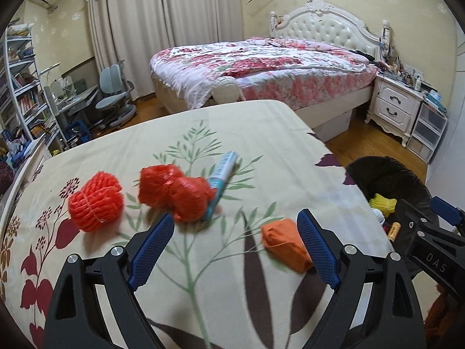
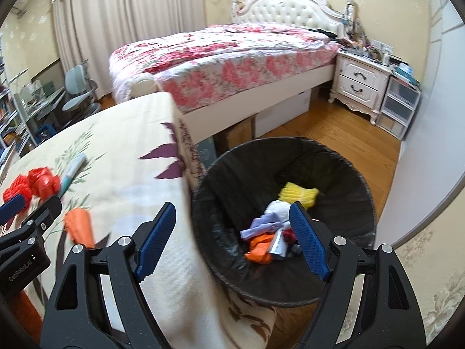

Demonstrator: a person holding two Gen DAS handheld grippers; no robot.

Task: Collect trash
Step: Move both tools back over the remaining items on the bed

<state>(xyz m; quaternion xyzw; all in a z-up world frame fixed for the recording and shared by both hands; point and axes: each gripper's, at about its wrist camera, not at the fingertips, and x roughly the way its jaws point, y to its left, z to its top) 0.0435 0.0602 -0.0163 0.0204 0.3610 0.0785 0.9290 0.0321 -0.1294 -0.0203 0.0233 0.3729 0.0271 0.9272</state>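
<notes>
Left tongs (image 1: 235, 241), apart and empty, nearest the crumpled orange paper wad (image 1: 286, 245) beside their right finger; right tongs (image 2: 232, 232), apart, above the black-lined bin (image 2: 360, 180).

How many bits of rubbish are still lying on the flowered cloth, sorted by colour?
Red: 2, a foam net sleeve and a crumpled plastic bag
Orange: 1, a folded wrapper
Light blue: 1, a tube-shaped packet
Total: 4
</notes>
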